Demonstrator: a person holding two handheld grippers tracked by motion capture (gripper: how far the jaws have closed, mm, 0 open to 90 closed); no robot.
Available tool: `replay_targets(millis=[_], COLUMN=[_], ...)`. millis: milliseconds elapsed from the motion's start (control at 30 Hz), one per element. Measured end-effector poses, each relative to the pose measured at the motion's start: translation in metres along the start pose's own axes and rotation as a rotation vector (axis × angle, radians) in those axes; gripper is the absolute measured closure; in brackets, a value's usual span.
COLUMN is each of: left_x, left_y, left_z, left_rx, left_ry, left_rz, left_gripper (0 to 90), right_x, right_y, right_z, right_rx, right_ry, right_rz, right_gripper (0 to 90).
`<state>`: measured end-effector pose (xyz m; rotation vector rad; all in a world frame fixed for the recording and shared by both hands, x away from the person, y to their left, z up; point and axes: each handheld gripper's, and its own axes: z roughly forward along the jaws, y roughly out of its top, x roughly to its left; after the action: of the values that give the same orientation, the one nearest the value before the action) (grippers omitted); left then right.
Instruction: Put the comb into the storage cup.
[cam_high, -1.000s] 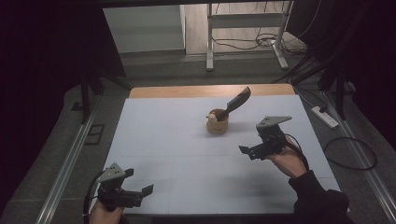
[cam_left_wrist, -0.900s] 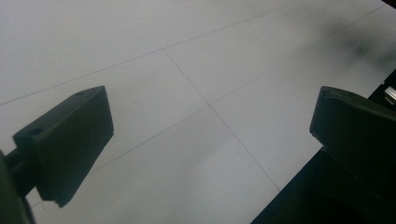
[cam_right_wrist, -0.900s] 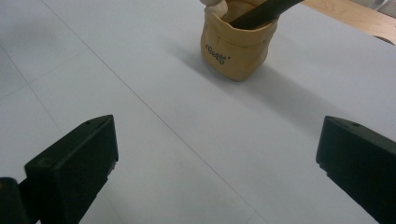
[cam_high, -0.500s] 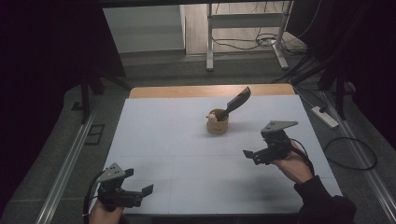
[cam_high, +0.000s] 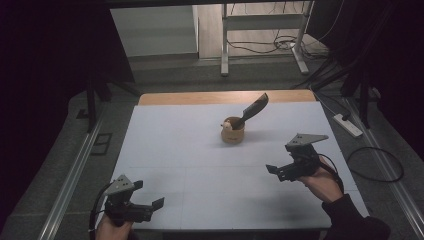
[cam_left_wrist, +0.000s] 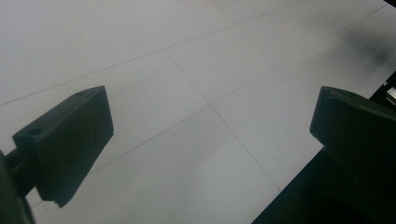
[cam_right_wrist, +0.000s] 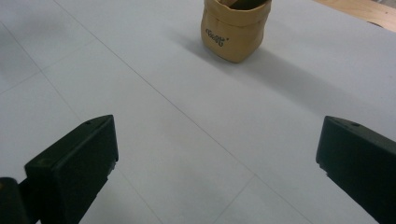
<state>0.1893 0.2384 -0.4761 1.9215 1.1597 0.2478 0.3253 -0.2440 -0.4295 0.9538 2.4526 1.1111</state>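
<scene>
Since a second ago, the right tongs (cam_high: 278, 171) have been drawn back toward the near edge of the white worktop (cam_high: 175, 145), away from the small tan bag (cam_high: 233, 133). Both pairs of tongs are seen wide open and empty. The bag stands upright past the worktop's middle, with a dark utensil (cam_high: 254, 109) leaning out of it. From the right tongs it lies at about eleven o'clock, well apart; from the left tongs (cam_high: 152, 206), at about one o'clock, farther off.

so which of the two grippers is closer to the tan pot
The right gripper: the tan pot sits ahead of its open jaws, while the left gripper is at the table's near edge.
</scene>
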Motion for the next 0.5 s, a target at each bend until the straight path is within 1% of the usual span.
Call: replay_targets(millis=[133,500], left_x=[0.0,0.0], left_y=[0.0,0.0], left_z=[0.0,-0.002], left_rx=[-0.002,-0.016], left_ry=[-0.001,0.005], left_rz=[0.001,0.005], left_gripper=[0.0,0.0], right_x=[0.001,0.002], right_y=[-0.005,-0.02], right_z=[-0.004,-0.012], right_rx=[-0.009,0.002], right_ry=[-0.01,-0.017], right_rz=[0.007,0.017], right_gripper=[0.0,0.0])
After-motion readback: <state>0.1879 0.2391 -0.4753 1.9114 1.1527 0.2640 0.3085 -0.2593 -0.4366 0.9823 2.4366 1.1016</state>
